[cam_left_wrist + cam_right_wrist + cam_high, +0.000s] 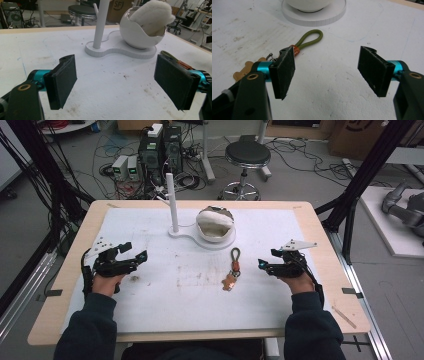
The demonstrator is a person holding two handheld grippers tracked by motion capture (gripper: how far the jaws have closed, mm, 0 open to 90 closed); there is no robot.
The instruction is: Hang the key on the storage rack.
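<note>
High view alone shows keychain's (232, 270) whole length.

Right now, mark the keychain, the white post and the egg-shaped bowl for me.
keychain (233, 268): high view, on the orange band below its green loop.
white post (172, 202): high view, mid-shaft.
egg-shaped bowl (136, 33): left gripper view, on its outer white wall.

olive cord keychain (233, 268) flat on mat, near white stand (200, 234).

Glossy white bowl (140, 35), fluffy lining (153, 15), stained matt mat (150, 290)
</note>
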